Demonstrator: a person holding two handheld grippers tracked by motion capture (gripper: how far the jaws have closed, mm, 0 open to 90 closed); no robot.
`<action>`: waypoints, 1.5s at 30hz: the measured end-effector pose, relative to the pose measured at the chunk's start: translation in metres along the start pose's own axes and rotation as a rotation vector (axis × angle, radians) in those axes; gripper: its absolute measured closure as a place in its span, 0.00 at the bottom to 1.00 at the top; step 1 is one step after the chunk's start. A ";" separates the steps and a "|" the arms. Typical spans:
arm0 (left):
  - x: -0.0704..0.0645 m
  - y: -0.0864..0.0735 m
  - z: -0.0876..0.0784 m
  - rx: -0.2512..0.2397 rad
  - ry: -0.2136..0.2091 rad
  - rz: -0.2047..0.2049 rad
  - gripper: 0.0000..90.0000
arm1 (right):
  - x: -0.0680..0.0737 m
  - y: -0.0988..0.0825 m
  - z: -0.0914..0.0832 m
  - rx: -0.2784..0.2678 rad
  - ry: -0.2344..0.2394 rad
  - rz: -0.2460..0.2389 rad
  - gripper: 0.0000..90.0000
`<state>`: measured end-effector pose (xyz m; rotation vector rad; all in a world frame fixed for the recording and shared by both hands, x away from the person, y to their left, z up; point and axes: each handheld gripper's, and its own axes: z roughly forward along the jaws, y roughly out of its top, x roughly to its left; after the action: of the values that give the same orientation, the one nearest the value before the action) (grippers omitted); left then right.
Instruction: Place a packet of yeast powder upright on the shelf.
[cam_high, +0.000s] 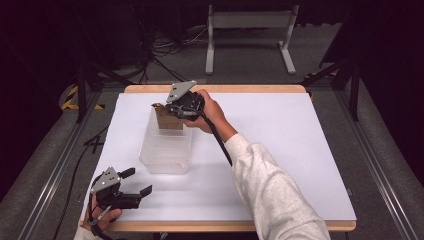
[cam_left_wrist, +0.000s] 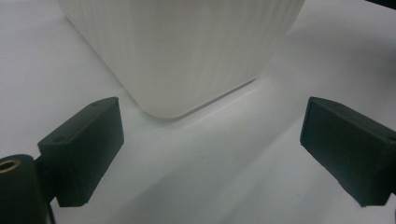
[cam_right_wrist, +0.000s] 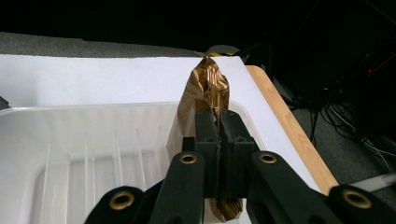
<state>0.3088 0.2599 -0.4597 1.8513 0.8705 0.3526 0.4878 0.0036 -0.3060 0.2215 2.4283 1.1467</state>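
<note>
My right tongs (cam_high: 167, 106) clamped on brown packet (cam_high: 169, 120), hanging long axis vertical directly above far end of clear bin (cam_high: 166, 152). Left tongs (cam_high: 137, 183) spread apart, idle, bin just ahead on table (cam_high: 280, 150).

The translucent white plastic bin (cam_high: 165, 150) has fine vertical ribs on its walls. The crinkled foil packet (cam_right_wrist: 208, 91) is shiny brown-gold, with a darker brown face. The flat table cover (cam_high: 280, 145) is plain white, and the wooden table edge (cam_high: 240, 88) is light tan. Both black two-jaw grippers (cam_high: 134, 182) (cam_right_wrist: 219, 135) have brass-coloured rivets, and the sleeve (cam_high: 275, 192) is pale grey.
</note>
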 end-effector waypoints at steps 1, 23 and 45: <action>0.000 0.000 0.000 0.000 0.000 0.000 0.08 | 0.000 0.000 0.000 0.000 0.000 0.000 0.96; 0.000 0.000 0.000 0.000 0.002 -0.005 0.08 | 0.000 -0.017 -0.026 -0.074 -0.034 0.119 0.63; 0.000 0.001 0.001 0.013 0.018 -0.005 0.08 | 0.012 -0.079 -0.119 -0.008 -0.159 0.094 0.56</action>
<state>0.3101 0.2591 -0.4596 1.8608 0.8911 0.3615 0.4269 -0.1258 -0.3043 0.4128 2.2948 1.1328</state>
